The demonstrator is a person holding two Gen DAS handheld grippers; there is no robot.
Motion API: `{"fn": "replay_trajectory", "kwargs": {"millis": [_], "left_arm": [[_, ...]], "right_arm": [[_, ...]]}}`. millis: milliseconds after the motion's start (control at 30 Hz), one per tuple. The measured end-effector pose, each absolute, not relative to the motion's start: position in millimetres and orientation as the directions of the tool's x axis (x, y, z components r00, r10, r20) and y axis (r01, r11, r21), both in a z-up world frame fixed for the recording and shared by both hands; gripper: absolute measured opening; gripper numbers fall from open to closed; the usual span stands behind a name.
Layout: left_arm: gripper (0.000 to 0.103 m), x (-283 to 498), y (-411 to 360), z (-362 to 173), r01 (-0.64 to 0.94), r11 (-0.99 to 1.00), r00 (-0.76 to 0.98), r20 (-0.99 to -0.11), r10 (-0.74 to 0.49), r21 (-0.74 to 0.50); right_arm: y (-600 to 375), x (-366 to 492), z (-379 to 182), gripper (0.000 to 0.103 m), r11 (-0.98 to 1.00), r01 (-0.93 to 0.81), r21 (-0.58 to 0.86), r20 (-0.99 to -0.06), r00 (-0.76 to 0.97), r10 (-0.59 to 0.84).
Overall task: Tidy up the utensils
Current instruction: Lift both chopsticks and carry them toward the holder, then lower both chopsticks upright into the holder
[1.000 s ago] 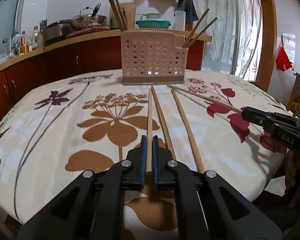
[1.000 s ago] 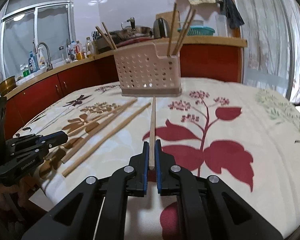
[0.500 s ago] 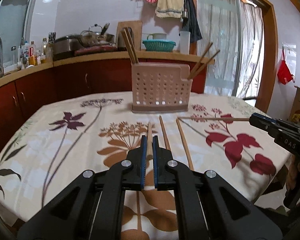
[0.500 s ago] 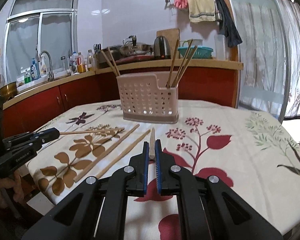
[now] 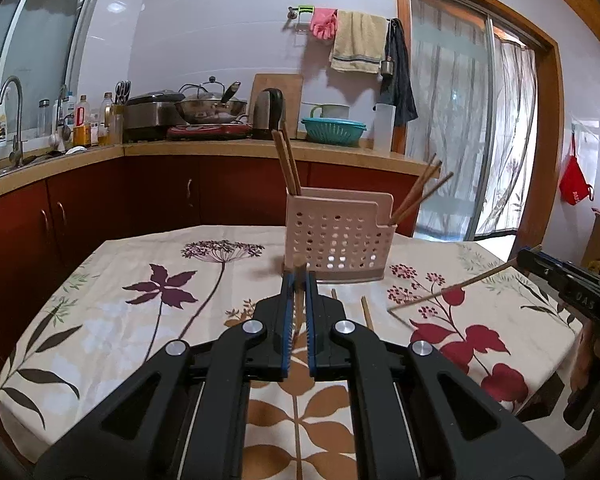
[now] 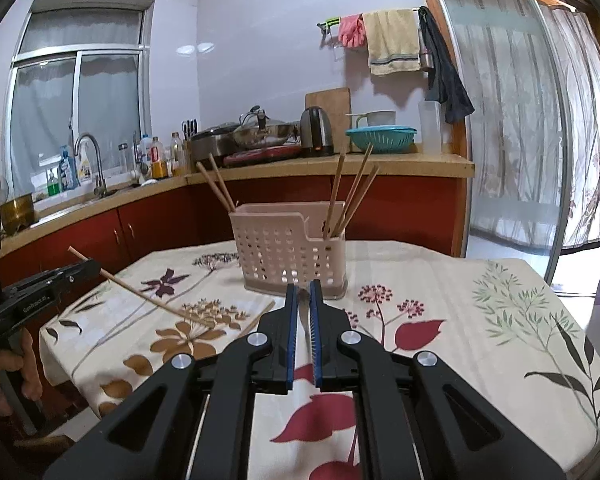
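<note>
A pink perforated utensil holder (image 5: 337,236) (image 6: 292,250) stands upright at the table's far middle, with chopsticks leaning out of both compartments. My left gripper (image 5: 299,280) is shut on a wooden chopstick (image 6: 140,294), lifted off the cloth and tilted, its tip down towards the table. My right gripper (image 6: 305,290) is shut on another chopstick (image 5: 452,290), also raised and tilted. Two more chopsticks (image 5: 366,316) lie on the cloth in front of the holder, partly hidden by my left gripper.
The table carries a floral cloth (image 5: 160,292). Behind it runs a red cabinet counter (image 5: 160,152) with a wok, a kettle and a teal basket (image 5: 334,130). A sink with bottles is at far left. A curtained glass door (image 6: 532,120) is at right.
Both grippers have risen from the table, each with its chopstick, and both chopsticks now hang tilted in the air. The two other chopsticks stay on the cloth.
</note>
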State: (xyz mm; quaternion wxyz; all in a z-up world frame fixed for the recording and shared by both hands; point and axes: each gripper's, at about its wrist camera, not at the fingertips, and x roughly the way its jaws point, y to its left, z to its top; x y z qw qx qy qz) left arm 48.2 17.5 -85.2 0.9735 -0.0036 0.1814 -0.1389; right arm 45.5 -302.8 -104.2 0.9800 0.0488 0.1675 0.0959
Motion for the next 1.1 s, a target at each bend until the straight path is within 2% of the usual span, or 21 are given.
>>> {"fn": "replay_trajectory", "kwargs": {"millis": [567,1100], "left_arm": [[0.006,88.2,18.2,-59.2,0.3,0.951,0.875,-0.377,-0.303,-0.067],[0.006,114.7,10.3,-49.7,0.331,0.942,0.872,-0.362,-0.331,-0.065]], "right_arm": [[-305.4,82.6,-76.4,0.007,0.974,-0.187,0.13,-0.317,0.923,0.219],[-301.8,108.7,-66.6,0.007,0.971,-0.197,0.133,-0.314,0.921,0.229]]}}
